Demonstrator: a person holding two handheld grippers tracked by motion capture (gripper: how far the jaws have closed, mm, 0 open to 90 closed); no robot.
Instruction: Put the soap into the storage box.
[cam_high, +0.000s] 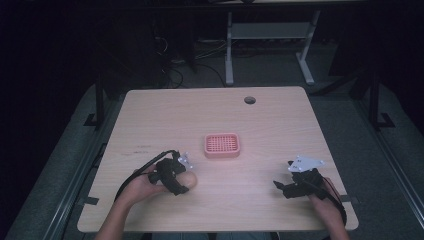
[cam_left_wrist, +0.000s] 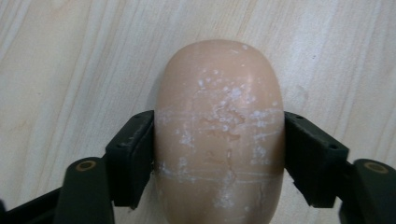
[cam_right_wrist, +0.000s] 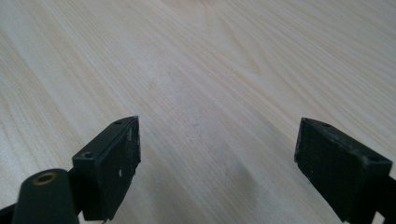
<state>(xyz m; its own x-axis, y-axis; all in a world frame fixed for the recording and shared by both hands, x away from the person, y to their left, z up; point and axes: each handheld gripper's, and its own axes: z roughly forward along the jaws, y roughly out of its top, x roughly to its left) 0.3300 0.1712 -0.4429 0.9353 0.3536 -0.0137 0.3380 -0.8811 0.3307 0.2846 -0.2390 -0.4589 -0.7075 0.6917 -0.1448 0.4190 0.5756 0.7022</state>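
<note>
A beige oval soap bar (cam_left_wrist: 219, 116), flecked with white, sits between the jaws of my left gripper (cam_left_wrist: 218, 156); both black pads press its sides, so the gripper is shut on it. From above, that gripper (cam_high: 181, 184) and the soap bar (cam_high: 190, 181) are low over the wooden table (cam_high: 280, 125) at front left. A pink slotted soap dish (cam_high: 222, 145) lies at the table's middle, beyond and to the right of the soap. My right gripper (cam_high: 281, 189) is at front right, and its jaws stand open (cam_right_wrist: 217, 154) over bare wood with nothing between them.
A round cable hole (cam_high: 250, 100) is in the tabletop near the far edge. Behind the table are a white desk frame (cam_high: 229, 55) and loose cables on a dark floor. Both forearms come in over the near edge.
</note>
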